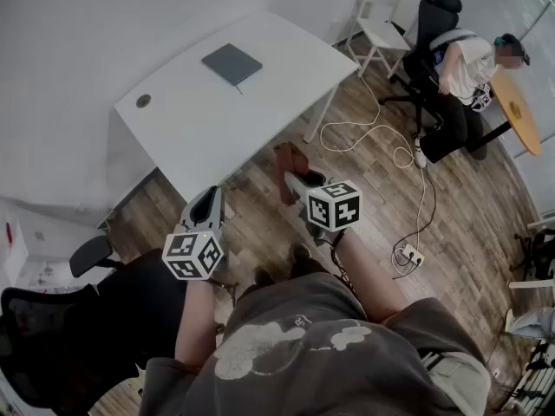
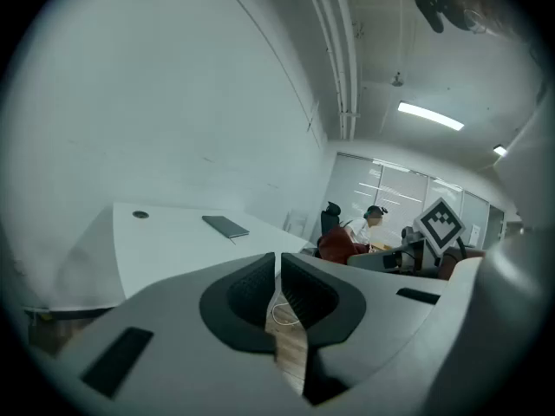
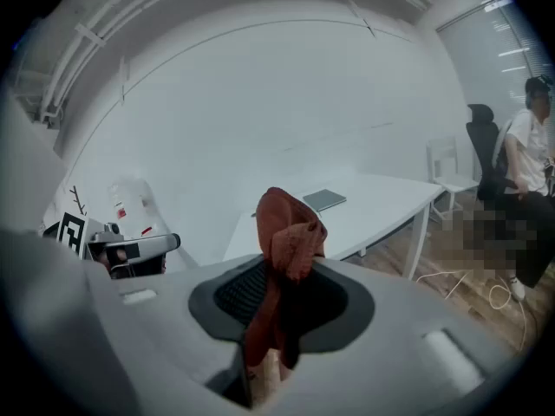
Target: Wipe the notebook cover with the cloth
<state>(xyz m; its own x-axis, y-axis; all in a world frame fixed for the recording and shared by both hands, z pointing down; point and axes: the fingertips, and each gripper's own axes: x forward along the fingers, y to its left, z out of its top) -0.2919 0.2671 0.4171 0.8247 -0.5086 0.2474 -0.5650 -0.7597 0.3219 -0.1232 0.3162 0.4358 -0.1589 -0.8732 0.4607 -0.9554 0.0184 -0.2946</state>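
Jaws on our right gripper (image 3: 279, 306) pinch the rust-red cloth (image 3: 289, 228). It is bunched up and stands out from between them, and a tail of it hangs down through the gap. We hold it in the air over the wooden floor (image 1: 381, 198), on the near side of the counter (image 1: 217, 120) and well apart from the notebook (image 1: 231, 63).

The notebook is dark grey and closed. It lies flat on the far part of the white counter, close to the far right edge, with bare white surface all around it. A small round cable hole (image 1: 143, 100) sits near the counter's left end.

Our left gripper (image 2: 277, 276) is to the left of the right one and apart from it, also on the near side of the counter. Its jaws are pressed almost together, with only a thin slit between the pads, and they hold nothing.

Beyond the counter's right end, a white chair (image 1: 377, 24) stands by the far wall. At the far right a seated person (image 1: 464, 68) occupies a black office chair (image 1: 429, 24) beside a round wooden table (image 1: 518, 111). A white cable (image 1: 373, 137) loops across the floor towards a power strip (image 1: 409, 254) on our right. Another black chair (image 1: 52, 328) stands at the near left.
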